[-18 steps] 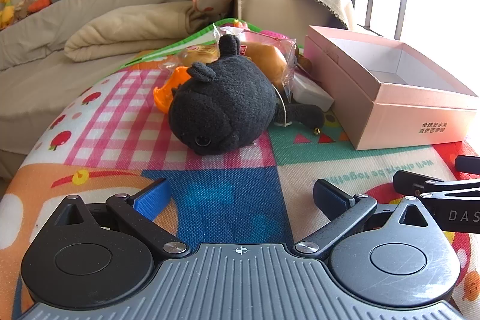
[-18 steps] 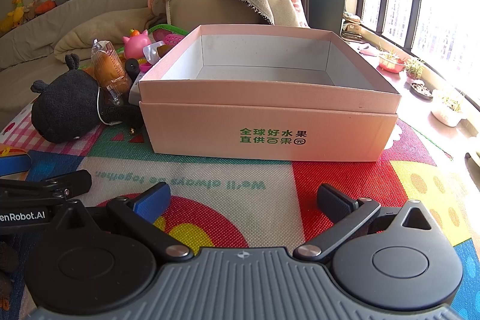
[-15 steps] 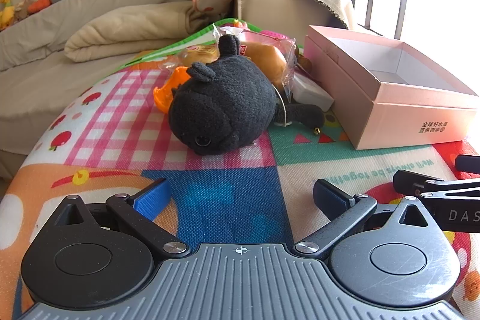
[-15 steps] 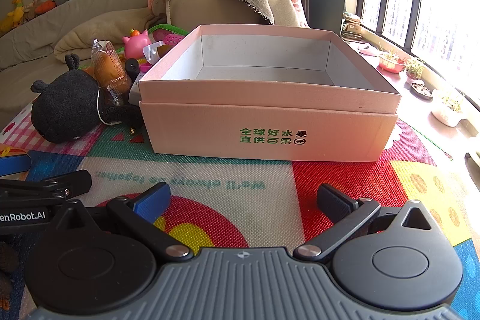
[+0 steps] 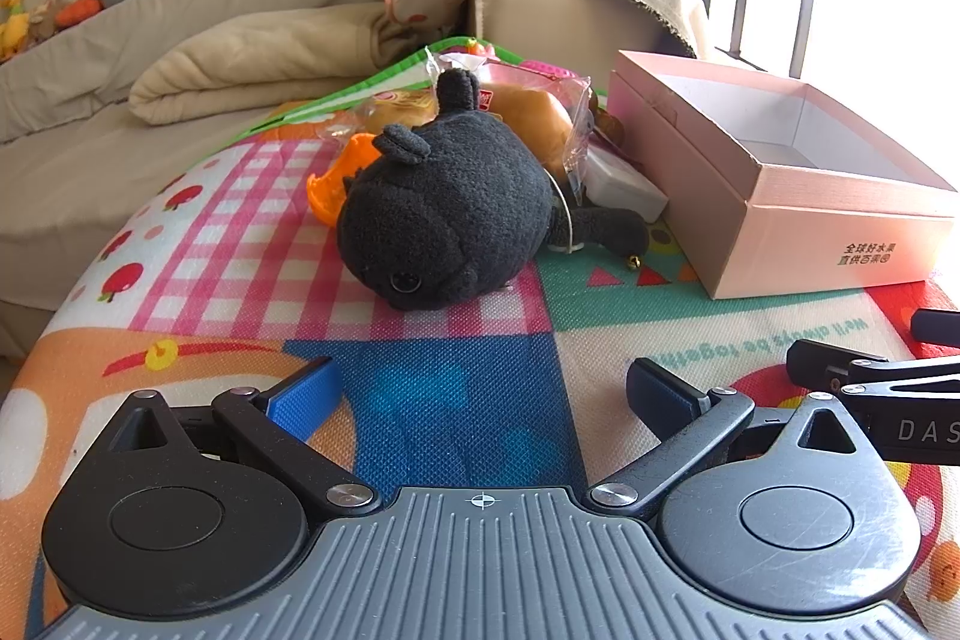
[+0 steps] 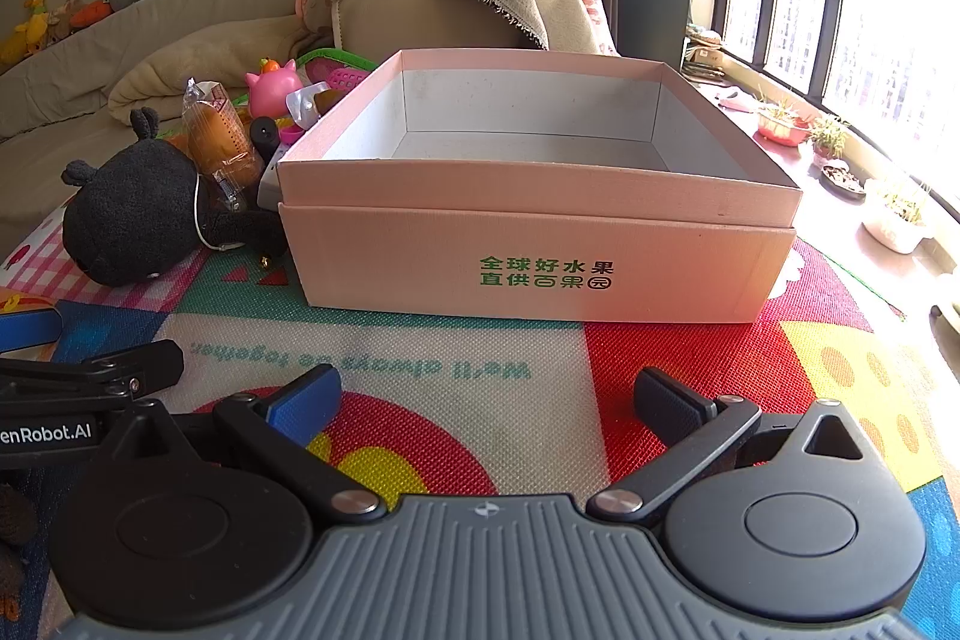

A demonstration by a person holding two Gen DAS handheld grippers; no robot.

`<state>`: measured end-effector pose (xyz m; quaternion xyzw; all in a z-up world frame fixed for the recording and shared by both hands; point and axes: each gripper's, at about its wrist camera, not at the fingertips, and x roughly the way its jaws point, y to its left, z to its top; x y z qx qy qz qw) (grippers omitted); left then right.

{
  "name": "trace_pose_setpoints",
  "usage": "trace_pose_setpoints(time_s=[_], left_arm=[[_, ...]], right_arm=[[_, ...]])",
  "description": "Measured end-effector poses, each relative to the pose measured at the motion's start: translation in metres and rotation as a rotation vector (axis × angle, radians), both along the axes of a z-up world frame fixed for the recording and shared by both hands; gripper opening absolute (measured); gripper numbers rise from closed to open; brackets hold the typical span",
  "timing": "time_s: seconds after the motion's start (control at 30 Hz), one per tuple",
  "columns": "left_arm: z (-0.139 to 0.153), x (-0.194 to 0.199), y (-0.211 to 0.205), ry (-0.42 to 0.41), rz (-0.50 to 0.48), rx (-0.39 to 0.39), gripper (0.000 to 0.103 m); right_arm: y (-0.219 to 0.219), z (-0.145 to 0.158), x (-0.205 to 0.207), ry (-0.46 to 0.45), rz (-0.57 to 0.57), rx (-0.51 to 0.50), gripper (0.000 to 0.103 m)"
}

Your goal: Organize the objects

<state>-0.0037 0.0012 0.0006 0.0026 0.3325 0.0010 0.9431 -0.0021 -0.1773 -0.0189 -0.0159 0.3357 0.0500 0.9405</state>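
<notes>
Plush black toy (image 5: 447,214) lies straight ahead of our left tool (image 5: 480,391), pink box (image 6: 540,220) ahead of our right tool (image 6: 486,397). Both tools gape wide, holding nothing. We judge the toy soft and light; squeeze its round body.

Right gripper (image 6: 483,400) low over the colourful play mat (image 6: 690,358), jaws spread wide, nothing between the pads. Straight ahead: pink cardboard box (image 6: 534,250), open top, green printed characters on near wall, interior white and bare as far as visible. Left of box: black plush toy (image 6: 135,214) lying on its side, its dark limb touching the box's near-left corner. Behind the plush: wrapped bread (image 6: 219,139); farther back a pink pig figure (image 6: 273,91). Other small items there are crowded, identity unclear. Left gripper (image 6: 90,370) enters at left edge.
</notes>
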Motion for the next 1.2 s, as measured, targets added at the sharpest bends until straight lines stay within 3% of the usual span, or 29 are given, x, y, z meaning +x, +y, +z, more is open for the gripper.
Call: trace_pose_setpoints(time_s=[1.2], left_arm=[[-0.0002, 0.0002, -0.0008, 0.001, 0.000, 0.004, 0.103]], right_arm=[[0.0003, -0.0014, -0.0008, 0.001, 0.000, -0.001, 0.103]])
